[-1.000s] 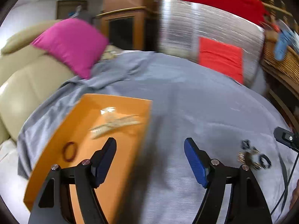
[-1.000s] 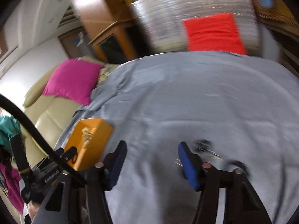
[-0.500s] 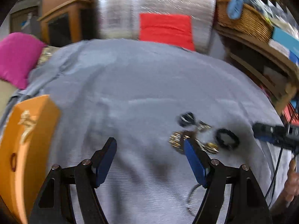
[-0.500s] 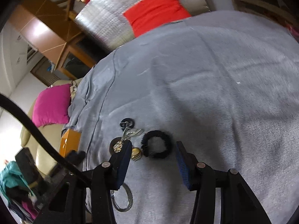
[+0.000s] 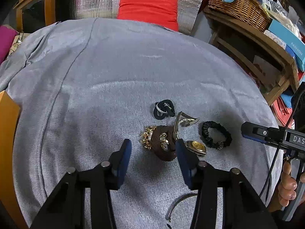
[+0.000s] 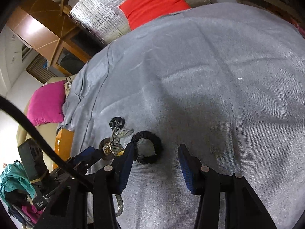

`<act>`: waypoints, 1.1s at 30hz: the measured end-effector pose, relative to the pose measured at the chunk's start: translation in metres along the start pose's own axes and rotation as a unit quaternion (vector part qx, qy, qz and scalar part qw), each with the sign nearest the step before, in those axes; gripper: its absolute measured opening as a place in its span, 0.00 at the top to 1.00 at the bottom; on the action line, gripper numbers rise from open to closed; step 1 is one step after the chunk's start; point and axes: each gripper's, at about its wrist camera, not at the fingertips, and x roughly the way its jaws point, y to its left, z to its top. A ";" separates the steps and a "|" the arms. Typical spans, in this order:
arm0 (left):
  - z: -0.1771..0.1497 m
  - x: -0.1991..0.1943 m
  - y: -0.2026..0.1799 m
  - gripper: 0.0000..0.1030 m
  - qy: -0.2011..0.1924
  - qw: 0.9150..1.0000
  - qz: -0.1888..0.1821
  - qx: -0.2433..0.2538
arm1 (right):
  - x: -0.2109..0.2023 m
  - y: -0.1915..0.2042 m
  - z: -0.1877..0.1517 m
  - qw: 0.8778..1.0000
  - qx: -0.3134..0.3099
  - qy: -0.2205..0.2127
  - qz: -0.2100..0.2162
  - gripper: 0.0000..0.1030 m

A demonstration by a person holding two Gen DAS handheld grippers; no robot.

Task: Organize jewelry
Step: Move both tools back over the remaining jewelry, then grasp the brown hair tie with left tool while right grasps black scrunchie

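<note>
A pile of jewelry lies on the grey cloth (image 5: 114, 76): a brown scrunchie (image 5: 164, 145) over a gold brooch (image 5: 145, 139), a gold watch (image 5: 198, 146) with a metal band, a black scrunchie (image 5: 216, 134), a black hair tie (image 5: 164, 109) and a silver bangle (image 5: 177, 204). My left gripper (image 5: 152, 162) is open just in front of the brown scrunchie. My right gripper (image 6: 155, 164) is open, its left finger beside the black scrunchie (image 6: 147, 147). The orange tray (image 5: 5, 133) is at the far left edge.
A red cushion (image 5: 148, 7) and silver mat stand at the back. A wooden shelf with a wicker basket (image 5: 236, 5) and boxes is at the right. A pink cushion (image 6: 46, 105) on a beige sofa lies left of the cloth (image 6: 209, 76).
My left gripper has swung right, away from the orange tray, and now faces the jewelry pile. My right gripper has closed in on the black scrunchie. Both stay open.
</note>
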 end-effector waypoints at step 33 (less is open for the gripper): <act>0.003 0.011 0.018 0.91 0.001 1.000 -0.023 -0.016 | 0.017 0.015 -0.001 1.000 0.002 0.003 -0.019 0.50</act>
